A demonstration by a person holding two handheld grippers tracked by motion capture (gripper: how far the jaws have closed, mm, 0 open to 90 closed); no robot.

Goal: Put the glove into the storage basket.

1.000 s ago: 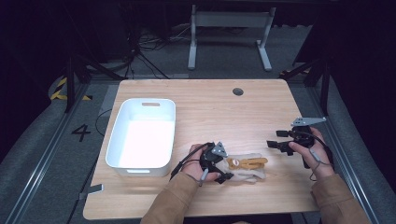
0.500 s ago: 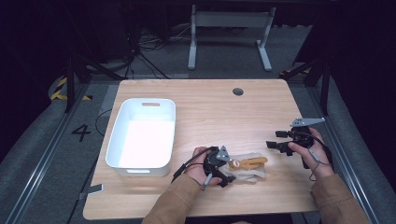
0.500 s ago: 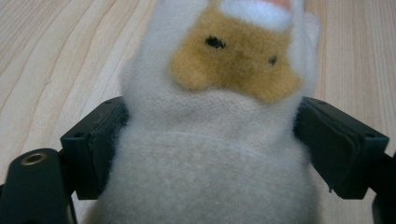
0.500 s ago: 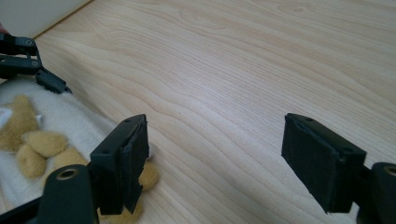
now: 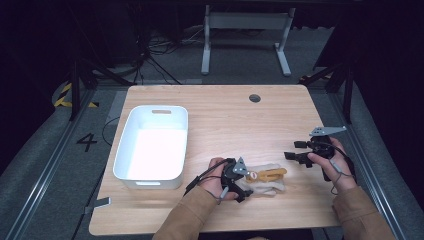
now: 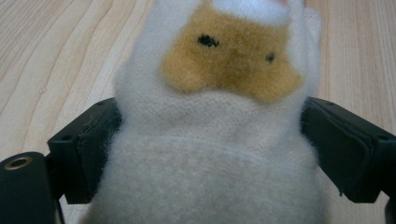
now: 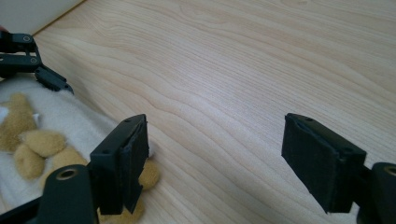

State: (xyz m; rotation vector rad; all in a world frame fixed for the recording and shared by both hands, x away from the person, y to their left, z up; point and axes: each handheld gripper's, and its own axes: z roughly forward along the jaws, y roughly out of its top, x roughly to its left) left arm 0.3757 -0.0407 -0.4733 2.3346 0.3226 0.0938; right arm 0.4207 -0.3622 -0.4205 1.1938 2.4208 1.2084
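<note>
Two hand-held grippers work over a light wooden table (image 5: 220,107), and a fluffy cream sock (image 5: 265,181) with a tan bear motif lies flat near the table's front edge, a little right of centre. The left gripper (image 5: 239,181) sits at the sock's left end; in the left gripper view its black jaws stand one on each side of the cream fabric (image 6: 210,154), pressing into the pile, so it is clamped on the sock, with the bear's tan face and two dark eyes just beyond the jaws. The right gripper (image 5: 296,151) is held well apart to the right, above bare wood, its jaws pointing left toward the sock; in the right gripper view they are spread wide with nothing between them but table grain, and the sock's tan bear paws (image 7: 32,149) lie just past the nearer jaw at the lower left, with the other gripper's black frame farther off at the upper left. A white rectangular bin (image 5: 152,145) stands on the left part of the table, near the left hand but apart from it, and a small dark round hole (image 5: 255,98) marks the far edge. Nothing lies between the right gripper and the sock.
</note>
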